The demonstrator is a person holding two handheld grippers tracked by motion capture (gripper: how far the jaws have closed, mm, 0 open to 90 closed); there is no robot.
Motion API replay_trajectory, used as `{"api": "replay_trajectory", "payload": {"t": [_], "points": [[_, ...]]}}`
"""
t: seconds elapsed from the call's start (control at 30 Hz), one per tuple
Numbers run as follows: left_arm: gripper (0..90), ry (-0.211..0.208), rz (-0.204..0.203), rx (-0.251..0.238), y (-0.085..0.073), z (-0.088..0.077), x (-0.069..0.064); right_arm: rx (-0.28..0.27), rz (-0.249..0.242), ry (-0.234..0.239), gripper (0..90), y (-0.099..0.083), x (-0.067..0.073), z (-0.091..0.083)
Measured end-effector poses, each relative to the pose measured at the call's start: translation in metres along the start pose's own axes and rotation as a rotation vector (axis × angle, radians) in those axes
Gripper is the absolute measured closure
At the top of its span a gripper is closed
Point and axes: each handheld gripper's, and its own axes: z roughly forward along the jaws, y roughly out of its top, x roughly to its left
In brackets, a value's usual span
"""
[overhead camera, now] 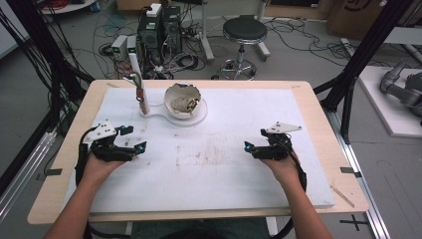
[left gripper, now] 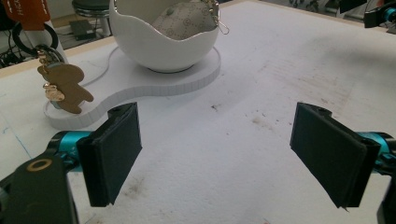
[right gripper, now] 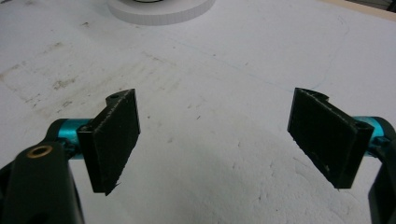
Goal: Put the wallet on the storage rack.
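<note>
Across the counter [overhead camera: 308, 102] lies one white foam sheet [overhead camera: 239, 179], scuffed and stained near its middle, covering nearly the whole wooden top so that the work sits on a soft, even bed. Toward its far edge stands one white base plate [overhead camera: 196, 119], a round pad with a smaller lobe joined at the left, apparently shaped to give each piece its own fixed spot. On the round pad sits one white bowl [overhead camera: 175, 110] with a wavy, eggshell-like rim; inside rests one patterned pouch [left gripper: 187, 23], beige with small dots, with a metal clasp hanging over the rim. On the smaller lobe rises one white post [overhead camera: 135, 64], which serves as a hanger: from it dangle a ring and a tan, bear-shaped key charm [left gripper: 65, 88], kept off the sheet and free to be taken. Nearest the person are two tools. The left tool [overhead camera: 141, 148] rests low on the sheet at the left, aimed toward the bowl and post, its two black jaws spread wide with nothing between them. The right tool [overhead camera: 247, 147] lies well apart at the right, likewise spread and empty, over bare foam. Both seem parked in a ready pose, hands resting on the sheet, with bowl, pouch and charm near the left tool's line of reach but untouched.
</note>
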Motion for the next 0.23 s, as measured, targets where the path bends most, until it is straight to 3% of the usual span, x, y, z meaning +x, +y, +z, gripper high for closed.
{"api": "replay_trajectory", "payload": {"t": [0.23], "points": [[16.3, 0.001, 0.0, 0.003, 0.0001, 0.0007, -0.0007, 0.019, 0.006, -0.002, 17.1, -0.0033, -0.0032, 0.0032]]}}
